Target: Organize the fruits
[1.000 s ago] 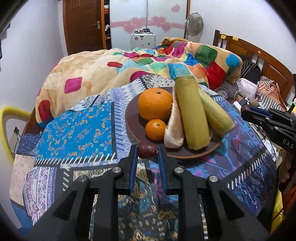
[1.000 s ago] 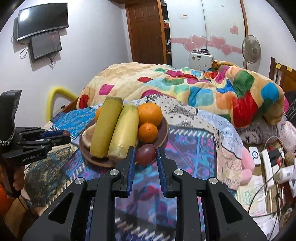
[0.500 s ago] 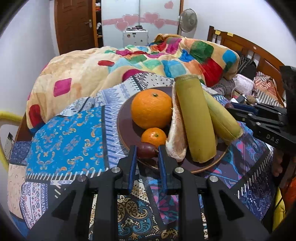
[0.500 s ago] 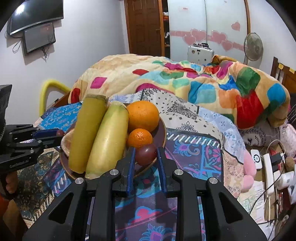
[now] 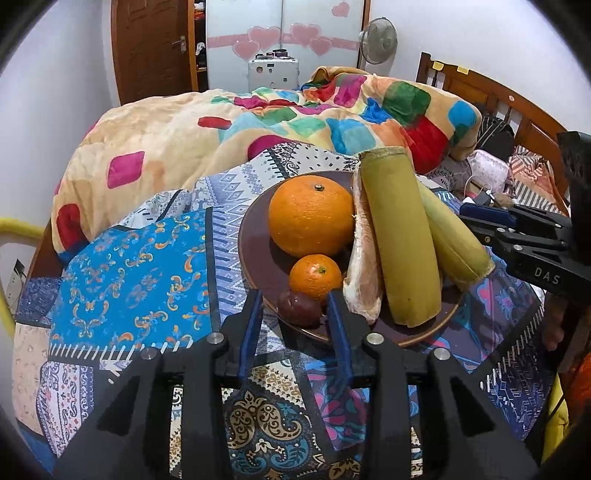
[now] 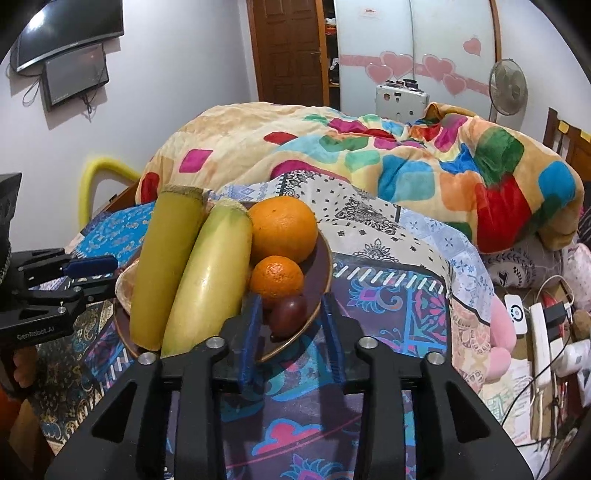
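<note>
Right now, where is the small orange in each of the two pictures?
Left wrist view: small orange sits near the middle, toward the near edge of the plate.
Right wrist view: small orange sits left of middle, on the right of the plate.
Shared landmark: the big orange just behind it.

A home bedroom is shown: a wooden bed [image 5: 495, 99] is covered by a colourful patchwork blanket [image 6: 369, 155], with a heart-decorated wardrobe [image 6: 413, 55], a wooden door [image 6: 291, 51], a standing fan [image 6: 508, 88] and a wall-mounted television [image 6: 70, 29] behind.
</note>
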{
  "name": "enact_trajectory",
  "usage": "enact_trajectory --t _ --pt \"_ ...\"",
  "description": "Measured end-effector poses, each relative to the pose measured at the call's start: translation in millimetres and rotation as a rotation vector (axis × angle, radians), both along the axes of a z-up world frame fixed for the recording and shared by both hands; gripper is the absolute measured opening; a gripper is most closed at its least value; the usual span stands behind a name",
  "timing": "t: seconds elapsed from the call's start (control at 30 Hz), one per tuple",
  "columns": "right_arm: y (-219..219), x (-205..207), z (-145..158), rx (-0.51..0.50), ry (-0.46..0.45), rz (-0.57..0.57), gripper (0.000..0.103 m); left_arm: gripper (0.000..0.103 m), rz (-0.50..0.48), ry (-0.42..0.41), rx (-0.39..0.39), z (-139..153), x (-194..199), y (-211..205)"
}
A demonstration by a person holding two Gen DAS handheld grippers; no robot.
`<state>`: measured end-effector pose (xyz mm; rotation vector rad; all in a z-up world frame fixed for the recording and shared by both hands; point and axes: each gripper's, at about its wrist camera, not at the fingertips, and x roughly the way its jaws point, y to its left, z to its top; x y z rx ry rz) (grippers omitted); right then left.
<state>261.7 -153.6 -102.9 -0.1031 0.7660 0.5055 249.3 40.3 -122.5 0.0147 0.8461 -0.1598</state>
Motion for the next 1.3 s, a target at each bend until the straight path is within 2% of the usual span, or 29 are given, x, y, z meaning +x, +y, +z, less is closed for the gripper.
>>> enact_trajectory --t 0.13,0.23,0.3,0.37,0.6,0.7,0.83,0.9,0.97,1.03,1.07,1.17,1.23,1.3 --pt "-4 -2 5 0.017 -0.013 -0.013 0.034 0.036 0.006 -0.029 -0.002 10 -7 1" --pt "-8 -12 19 0.024 -0.047 -0.029 0.034 0.038 0.022 -0.077 -0.018 30 -20 5" --pt "-7 -24 31 0.031 -0.076 -0.030 0.034 0.050 0.035 -0.114 -0.026 44 -31 5" --pt "-8 -37 45 0.044 -0.109 -0.029 0.034 0.053 0.049 -0.169 -0.027 63 -49 5" --pt "-12 -108 104 0.119 -0.274 -0.019 0.034 0.056 0.086 -0.356 -0.034 126 -124 -4" --pt "-17 -143 127 0.168 -0.339 -0.019 0.035 0.062 0.103 -0.443 -0.033 147 -161 -11" --pt "-22 -187 150 0.213 -0.419 -0.026 0.037 0.063 0.110 -0.529 -0.032 166 -202 -21" --pt "-24 -204 156 0.232 -0.451 -0.038 0.043 0.063 0.111 -0.556 -0.029 171 -219 -25" --pt "-25 -216 160 0.249 -0.479 -0.050 0.054 0.065 0.113 -0.580 -0.020 175 -234 -29" --pt "-26 -225 162 0.257 -0.501 -0.059 0.059 0.078 0.115 -0.595 -0.017 177 -241 -32" --pt "-26 -229 162 0.257 -0.510 -0.062 0.066 0.087 0.112 -0.603 -0.022 177 -246 -32" --pt "-26 -239 163 0.263 -0.525 -0.073 0.084 0.088 0.111 -0.605 -0.040 178 -255 -32" --pt "-27 -244 163 0.261 -0.538 -0.086 0.085 0.090 0.114 -0.601 -0.054 177 -258 -31" --pt "-27 -247 162 0.254 -0.546 -0.099 0.091 0.099 0.132 -0.611 -0.054 177 -262 -31"
